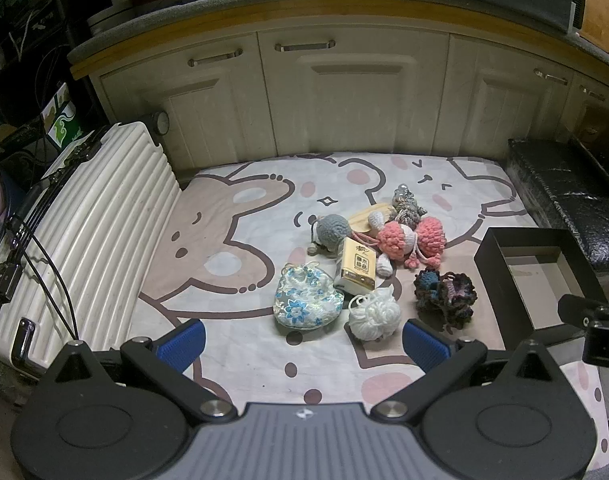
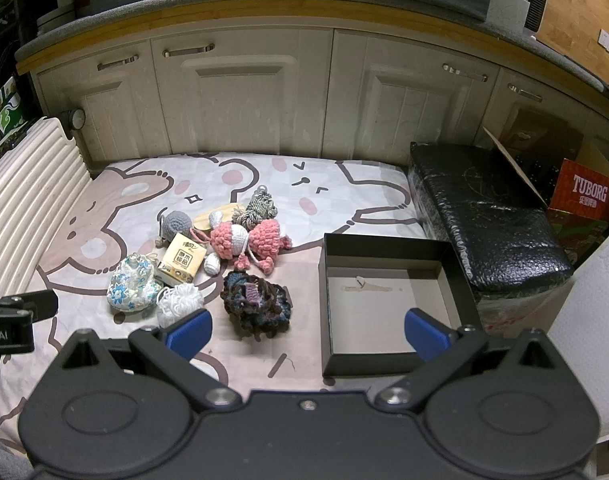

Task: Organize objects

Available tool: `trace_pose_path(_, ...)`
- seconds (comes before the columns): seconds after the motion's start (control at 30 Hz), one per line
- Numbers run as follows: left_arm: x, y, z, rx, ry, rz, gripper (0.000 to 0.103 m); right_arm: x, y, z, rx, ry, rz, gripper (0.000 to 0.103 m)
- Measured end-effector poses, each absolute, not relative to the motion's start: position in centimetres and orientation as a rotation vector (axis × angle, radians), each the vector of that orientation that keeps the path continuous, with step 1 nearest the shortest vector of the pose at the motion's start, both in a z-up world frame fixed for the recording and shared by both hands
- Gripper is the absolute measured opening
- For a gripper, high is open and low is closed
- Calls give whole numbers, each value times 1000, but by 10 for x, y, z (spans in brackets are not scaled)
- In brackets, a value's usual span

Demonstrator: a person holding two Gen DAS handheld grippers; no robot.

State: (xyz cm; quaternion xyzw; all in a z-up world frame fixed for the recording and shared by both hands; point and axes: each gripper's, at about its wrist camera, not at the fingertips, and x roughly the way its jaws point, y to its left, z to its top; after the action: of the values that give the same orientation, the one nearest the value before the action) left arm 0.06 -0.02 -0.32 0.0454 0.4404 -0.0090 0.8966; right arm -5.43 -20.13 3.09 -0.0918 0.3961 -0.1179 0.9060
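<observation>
A pile of small things lies on a cartoon-print mat [image 1: 240,208]: a floral pouch [image 1: 306,300], a white yarn ball [image 1: 374,316], a dark crochet piece [image 1: 444,294], a tan tissue pack [image 1: 355,266], pink crochet toys [image 1: 410,240], a grey crochet ball [image 1: 332,231] and a knotted rope piece [image 1: 408,206]. An open, empty black box [image 2: 388,300] stands to their right. My left gripper [image 1: 304,340] is open and empty, above the mat just before the pouch and yarn. My right gripper [image 2: 306,332] is open and empty, between the dark crochet piece [image 2: 256,304] and the box.
A cream ribbed suitcase [image 1: 92,232] lies along the mat's left edge. Cream cabinet doors [image 2: 240,96] close off the back. A black wrapped block [image 2: 488,220] sits right of the box, with a red Tuborg carton [image 2: 584,192] behind it.
</observation>
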Motion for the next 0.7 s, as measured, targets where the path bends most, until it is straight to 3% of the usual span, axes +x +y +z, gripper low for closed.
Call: trace_pose_path(0.7, 0, 0, -3, 85, 910, -63, 103, -54, -201, 30, -191, 818, -242, 103)
